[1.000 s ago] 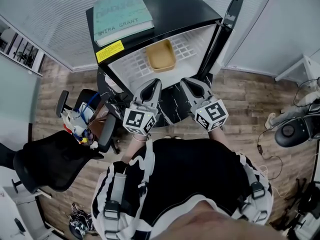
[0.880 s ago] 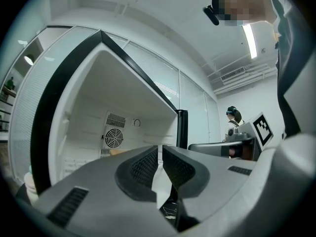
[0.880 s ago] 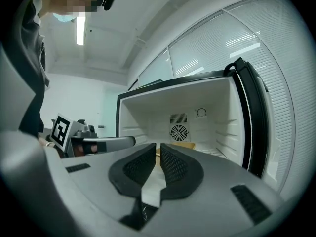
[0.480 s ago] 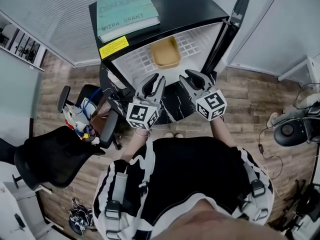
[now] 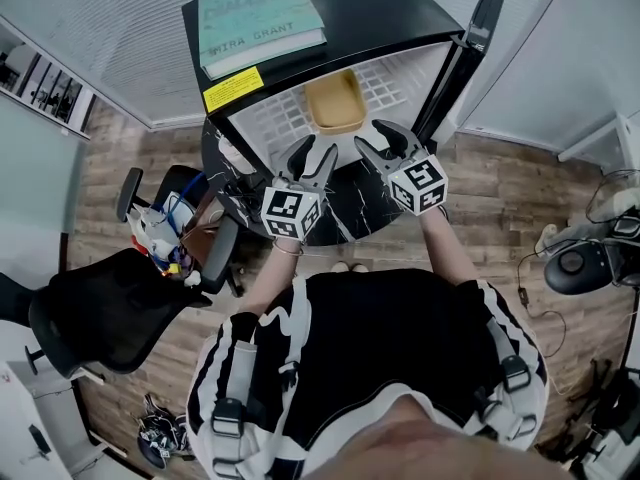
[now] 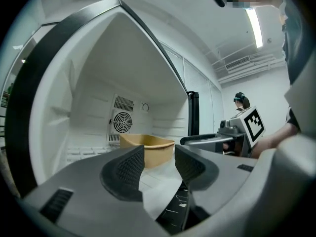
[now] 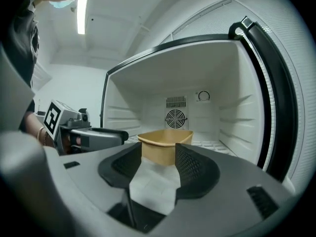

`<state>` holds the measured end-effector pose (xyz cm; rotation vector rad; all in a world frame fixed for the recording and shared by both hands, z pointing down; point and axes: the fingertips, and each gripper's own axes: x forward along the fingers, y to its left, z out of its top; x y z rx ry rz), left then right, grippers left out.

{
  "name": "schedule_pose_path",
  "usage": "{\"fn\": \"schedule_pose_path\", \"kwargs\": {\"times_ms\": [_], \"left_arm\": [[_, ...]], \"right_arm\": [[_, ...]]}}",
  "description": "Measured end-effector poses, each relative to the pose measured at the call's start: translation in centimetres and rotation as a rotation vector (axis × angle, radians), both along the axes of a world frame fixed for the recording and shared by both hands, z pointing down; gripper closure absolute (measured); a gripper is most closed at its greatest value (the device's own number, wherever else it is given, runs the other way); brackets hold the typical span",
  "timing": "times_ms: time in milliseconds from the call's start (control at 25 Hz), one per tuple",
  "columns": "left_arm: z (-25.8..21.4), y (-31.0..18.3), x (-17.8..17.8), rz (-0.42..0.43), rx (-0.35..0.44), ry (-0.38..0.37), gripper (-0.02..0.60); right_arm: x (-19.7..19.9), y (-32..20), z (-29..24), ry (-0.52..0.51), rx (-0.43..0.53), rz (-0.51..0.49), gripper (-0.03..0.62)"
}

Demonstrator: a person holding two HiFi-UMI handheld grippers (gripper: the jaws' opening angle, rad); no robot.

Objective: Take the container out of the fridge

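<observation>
A tan rectangular container sits on the white wire shelf inside the open black mini fridge. It also shows in the left gripper view as the container and in the right gripper view as the container, straight ahead of the jaws. My left gripper and right gripper hover side by side in front of the fridge opening, a short way from the container. Both sets of jaws are opening, with nothing between them.
The fridge door stands open at the right. A teal book lies on the fridge top. A black office chair and clutter stand at the left on the wooden floor. A fan vent is on the fridge's back wall.
Both grippers have moved forward toward the fridge opening, and their jaws have gone from shut to spread apart.
</observation>
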<state>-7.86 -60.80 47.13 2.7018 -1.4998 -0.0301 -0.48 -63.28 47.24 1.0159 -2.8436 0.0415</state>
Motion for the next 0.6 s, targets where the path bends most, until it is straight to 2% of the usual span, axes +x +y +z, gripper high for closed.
{"fn": "schedule_pose_path", "kwargs": {"times_ms": [280,600], "left_arm": [[1.6,-1.8,-0.1,-0.007,-0.072,-0.011,0.383],[1.6,-3.4,0.1,-0.008,-0.104,-0.034,0.373]], "right_arm": [[-0.3,-1.8,1.6,0.050,-0.017,0.014,0.382],[-1.5,-2.6,1.5,0.039,0.012,-0.059,0.362]]}}
